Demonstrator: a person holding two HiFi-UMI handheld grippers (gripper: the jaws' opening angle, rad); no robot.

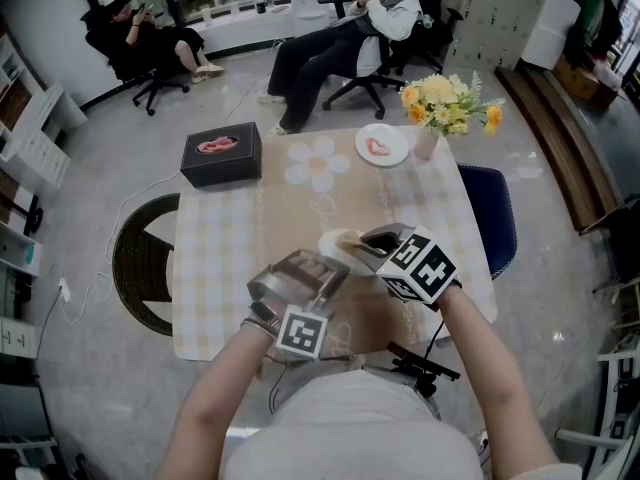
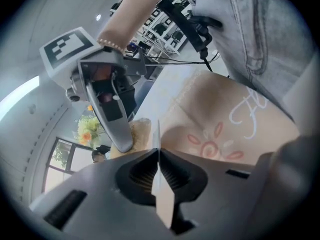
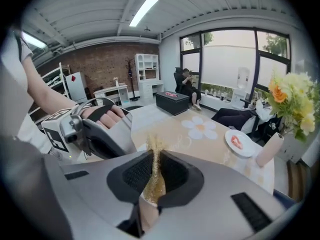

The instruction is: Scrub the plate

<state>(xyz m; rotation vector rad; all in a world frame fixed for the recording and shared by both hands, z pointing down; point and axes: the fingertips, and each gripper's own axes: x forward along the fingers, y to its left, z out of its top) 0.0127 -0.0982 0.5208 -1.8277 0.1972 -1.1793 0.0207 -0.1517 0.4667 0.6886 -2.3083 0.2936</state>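
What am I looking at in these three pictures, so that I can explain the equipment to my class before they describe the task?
There is no robot here: a person holds a two-jaw tool in each hand. The head view comes from a camera on the person's head, looking down at the table. The other two cameras ride on the tools and look along their jaws. The left hand-held gripper is shut on the rim of a white plate, seen edge-on. The right hand-held gripper is shut on a golden scrubber. Farther off on the checked cloth stand a black box, a small plate with something pink on it, and a vase of flowers.
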